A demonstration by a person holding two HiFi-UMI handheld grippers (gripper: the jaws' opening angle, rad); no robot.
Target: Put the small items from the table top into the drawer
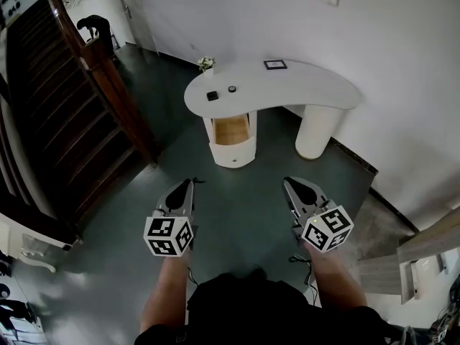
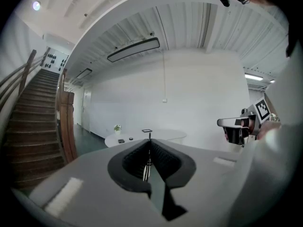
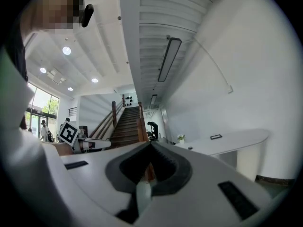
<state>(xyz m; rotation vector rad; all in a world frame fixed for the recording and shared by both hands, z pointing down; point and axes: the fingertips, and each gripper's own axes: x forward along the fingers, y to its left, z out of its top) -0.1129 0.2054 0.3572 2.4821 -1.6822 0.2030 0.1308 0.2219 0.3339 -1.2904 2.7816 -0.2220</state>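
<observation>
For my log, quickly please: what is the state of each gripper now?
Left gripper: closed, holding nothing.
Right gripper: closed, holding nothing.

You wear a dark top [image 1: 248,309] with short sleeves. Your left gripper [image 1: 189,184] and right gripper [image 1: 288,182] are grey wedges that taper to black ribbed jaw pads. Each carries a white cube printed with black square markers: left cube [image 1: 169,236], right cube [image 1: 328,228]. A thin dark cable [image 1: 300,260] trails below.
</observation>
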